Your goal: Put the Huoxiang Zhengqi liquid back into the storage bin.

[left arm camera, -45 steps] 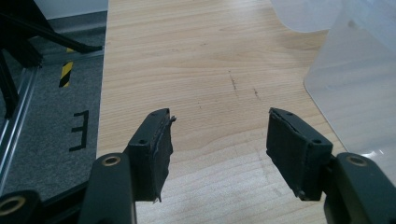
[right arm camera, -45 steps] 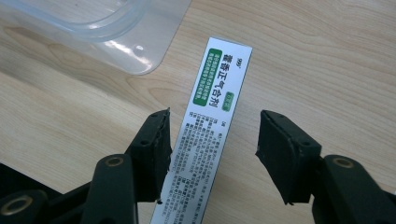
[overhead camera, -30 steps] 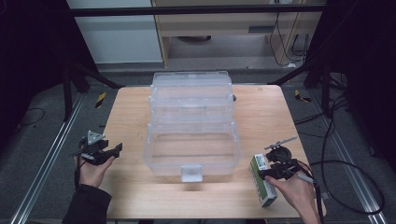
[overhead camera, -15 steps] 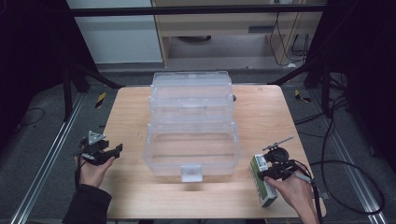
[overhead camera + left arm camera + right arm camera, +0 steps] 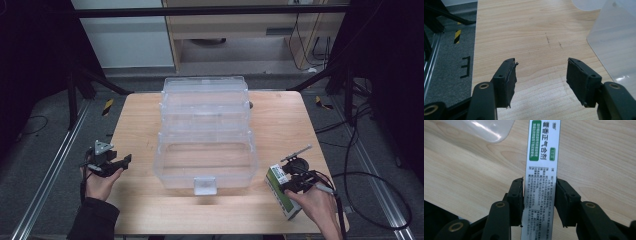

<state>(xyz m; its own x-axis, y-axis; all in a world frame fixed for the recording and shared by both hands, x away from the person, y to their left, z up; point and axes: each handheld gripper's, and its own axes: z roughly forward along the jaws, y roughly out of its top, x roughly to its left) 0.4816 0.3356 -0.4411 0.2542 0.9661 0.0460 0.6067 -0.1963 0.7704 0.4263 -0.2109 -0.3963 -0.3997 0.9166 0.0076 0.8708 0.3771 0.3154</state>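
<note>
Two hand-held grippers work at the desk (image 5: 150, 125), on which an open clear plastic box (image 5: 206, 150) stands at centre. The right hand-held gripper (image 5: 539, 195) has just been closing its jaws around a white-and-green medicine carton (image 5: 541, 170), which lies flat on the desk near its right front corner, just right of the box; the carton sits between the pads, both of which appear to meet its long sides. The grasp thus seems newly made, so lifting the carton toward the box is the likely next step. The left hand-held gripper (image 5: 540, 75) rests at the desk's left edge, its jaws spread over bare wood with nothing between them.
</note>
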